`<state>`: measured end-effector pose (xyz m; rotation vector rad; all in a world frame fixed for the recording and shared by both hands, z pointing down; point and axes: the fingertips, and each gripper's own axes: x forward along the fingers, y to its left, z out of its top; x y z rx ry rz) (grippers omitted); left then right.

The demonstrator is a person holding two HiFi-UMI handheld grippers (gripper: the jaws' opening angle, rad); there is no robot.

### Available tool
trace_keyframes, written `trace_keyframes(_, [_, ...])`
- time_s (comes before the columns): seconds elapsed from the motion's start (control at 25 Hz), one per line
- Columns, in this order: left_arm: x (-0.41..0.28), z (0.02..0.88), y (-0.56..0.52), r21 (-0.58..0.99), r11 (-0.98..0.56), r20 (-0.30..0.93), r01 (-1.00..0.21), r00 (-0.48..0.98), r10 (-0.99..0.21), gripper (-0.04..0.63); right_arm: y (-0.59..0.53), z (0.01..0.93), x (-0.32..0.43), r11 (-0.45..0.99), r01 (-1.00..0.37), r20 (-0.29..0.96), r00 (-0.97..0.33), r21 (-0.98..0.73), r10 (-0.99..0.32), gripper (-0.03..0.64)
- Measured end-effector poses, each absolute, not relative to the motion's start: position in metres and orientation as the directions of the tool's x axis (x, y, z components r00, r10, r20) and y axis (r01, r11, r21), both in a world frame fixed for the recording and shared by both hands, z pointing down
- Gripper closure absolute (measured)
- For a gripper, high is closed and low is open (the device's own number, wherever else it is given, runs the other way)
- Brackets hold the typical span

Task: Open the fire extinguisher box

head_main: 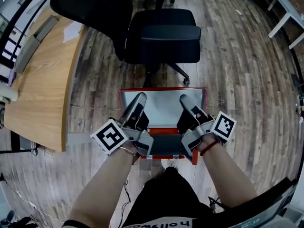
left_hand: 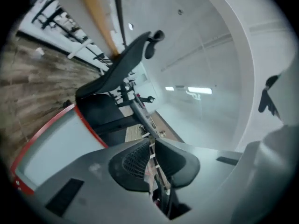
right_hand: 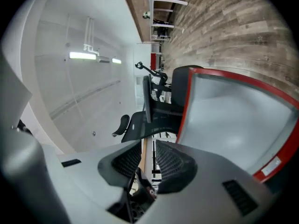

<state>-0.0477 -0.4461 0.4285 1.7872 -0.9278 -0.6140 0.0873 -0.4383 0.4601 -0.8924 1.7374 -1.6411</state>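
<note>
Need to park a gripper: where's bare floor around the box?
Widest bare plank floor lies right of the fire extinguisher box, toward the white table legs; a narrower strip separates box and wooden desk. Behind, the office chair crowds it.

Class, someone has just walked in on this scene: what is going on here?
A person holds a two-jaw gripper in each hand above a red-framed box on the wooden floor, before a black office chair. Its grey-panelled lid looks lifted, with dark interior showing beneath the near edge. The left gripper has its jaws nearly together, the right gripper apart; neither visibly holds anything.
</note>
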Motion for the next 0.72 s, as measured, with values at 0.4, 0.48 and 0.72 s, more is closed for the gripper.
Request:
trace_keyframes(0.4, [-0.039,0.326,-0.35,0.622,-0.568,0.094,-0.54,0.771,-0.63,0.571,-0.365,0.328,0.039,0.484,-0.409,-0.057,-0.716,-0.774,-0.696,0.597])
trace_keyframes(0.48, [-0.049,0.312,-0.318,0.586,-0.591,0.109,-0.554,0.777,-0.62,0.571,-0.341,0.304,0.032,0.515,-0.406,-0.082,-0.721,-0.756,-0.688,0.606])
trace_keyframes(0.72, [-0.091,0.263,-0.23,0.456,-0.641,0.158,-0.617,0.765,-0.624,0.571,-0.25,0.249,0.009,0.608,-0.504,0.0,-0.77,-0.614,-0.639,0.607])
